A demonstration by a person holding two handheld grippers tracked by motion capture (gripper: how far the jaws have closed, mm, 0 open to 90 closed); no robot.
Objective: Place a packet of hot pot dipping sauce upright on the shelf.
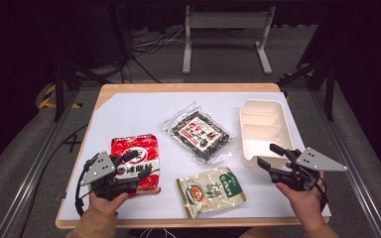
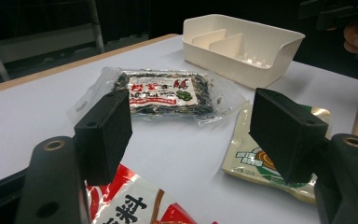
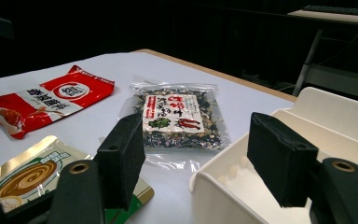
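A white sheet [image 1: 144, 114] is spread over a wooden table [image 1: 188, 88]. At its right edge a cream plastic bin [image 1: 263, 130], rectangular and divided by partitions, is set. Three flat, glossy packets are laid out: a red one [image 1: 135, 161] under the left gripper [image 1: 131, 171], a clear one of dark dried greens [image 1: 198, 133] at the centre, a beige-and-green one [image 1: 211, 191] nearest the person. Both the left and the right gripper [image 1: 268, 156] are held spread, nothing pinched, the right beside the bin's near corner.

A wooden table [image 1: 188, 88] carries a white sheet [image 1: 134, 111]. On the sheet lie a red packet [image 1: 138, 151], a clear seaweed bag [image 1: 198, 131], a green-and-tan pouch [image 1: 211, 191] and a cream divided bin [image 1: 264, 130].
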